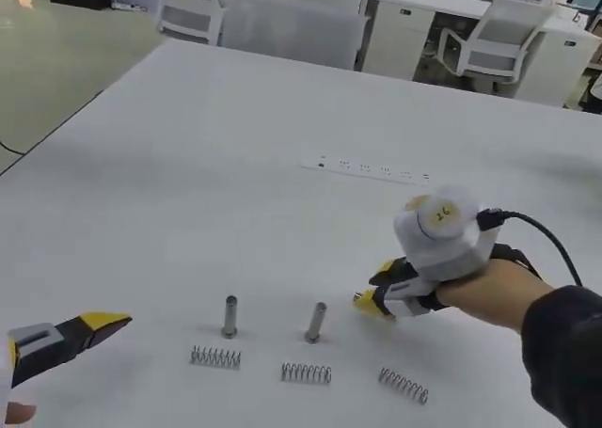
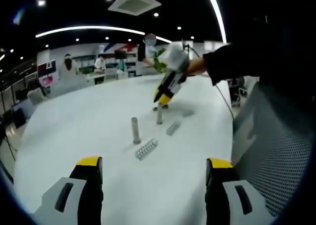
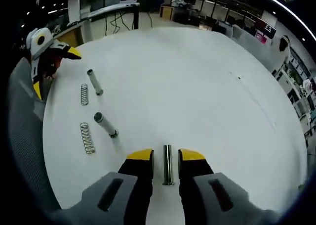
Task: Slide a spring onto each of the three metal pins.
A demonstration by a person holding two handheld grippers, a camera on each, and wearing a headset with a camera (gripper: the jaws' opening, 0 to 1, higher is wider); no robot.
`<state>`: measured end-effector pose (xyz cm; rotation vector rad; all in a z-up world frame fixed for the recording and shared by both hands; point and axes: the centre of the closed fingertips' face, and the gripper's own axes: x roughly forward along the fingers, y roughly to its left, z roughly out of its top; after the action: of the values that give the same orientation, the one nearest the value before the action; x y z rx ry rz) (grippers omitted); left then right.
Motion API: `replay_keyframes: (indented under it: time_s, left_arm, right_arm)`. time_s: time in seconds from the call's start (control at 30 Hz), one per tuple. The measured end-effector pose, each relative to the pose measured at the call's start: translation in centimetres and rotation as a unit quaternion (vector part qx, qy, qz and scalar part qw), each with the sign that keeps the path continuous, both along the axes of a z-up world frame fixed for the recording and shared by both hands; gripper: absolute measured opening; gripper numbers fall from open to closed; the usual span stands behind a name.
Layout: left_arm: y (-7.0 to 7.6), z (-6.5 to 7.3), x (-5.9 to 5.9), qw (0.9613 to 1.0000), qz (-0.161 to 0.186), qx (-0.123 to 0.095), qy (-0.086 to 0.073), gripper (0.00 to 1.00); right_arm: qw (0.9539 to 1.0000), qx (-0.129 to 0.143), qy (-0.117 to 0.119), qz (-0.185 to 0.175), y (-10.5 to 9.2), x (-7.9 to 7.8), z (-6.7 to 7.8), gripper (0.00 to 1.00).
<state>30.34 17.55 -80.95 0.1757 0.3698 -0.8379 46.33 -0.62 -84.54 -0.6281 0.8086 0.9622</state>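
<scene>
White table (image 1: 282, 165) | left pin (image 1: 229, 316), middle pin (image 1: 316, 322) upright; three springs (image 1: 215, 356) (image 1: 306, 373) (image 1: 403, 385) lying just before them | third pin (image 3: 168, 164) upright between right gripper (image 3: 166, 155) jaws, narrow gaps, unclamped | left gripper (image 2: 154, 161) jaws released wide.

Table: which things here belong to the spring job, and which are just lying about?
Job: left spring, middle spring, right spring, left pin, middle pin, third pin.
Lying about: socket strip, white chair.
</scene>
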Motion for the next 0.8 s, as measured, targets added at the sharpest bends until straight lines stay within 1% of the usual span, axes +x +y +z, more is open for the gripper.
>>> replay_keyframes:
  time_s: [0.13, 0.37, 0.47, 0.63, 0.73, 0.8]
  left_arm:
    - [0.0, 0.0, 0.0, 1.0, 0.002, -0.001, 0.001, 0.83]
    - [0.1, 0.0, 0.1, 1.0, 0.004, -0.002, 0.001, 0.82]
    - [0.2, -0.1, 0.2, 1.0, 0.005, -0.002, 0.002, 0.82]
    - [0.2, -0.1, 0.1, 1.0, 0.005, -0.002, 0.003, 0.82]
    - [0.2, -0.1, 0.1, 1.0, 0.005, -0.003, 0.003, 0.82]
    - [0.2, -0.1, 0.1, 1.0, 0.004, -0.001, 0.003, 0.82]
  right_arm:
    - [0.9999, -0.006, 0.008, 0.002, 0.3, 0.1, -0.4, 0.14]
    - [0.9991, -0.022, 0.036, -0.008, 0.3, 0.3, -1.5, 0.12]
    - [0.9985, -0.03, 0.044, -0.011, 0.1, 0.2, -1.9, 0.1]
    - [0.9978, -0.03, 0.058, -0.01, 0.3, 0.0, -1.9, 0.06]
    - [0.9972, -0.043, 0.06, -0.012, 0.4, -0.1, -2.0, 0.06]
    - [0.9965, -0.046, 0.066, -0.024, 0.4, -0.1, -2.0, 0.05]
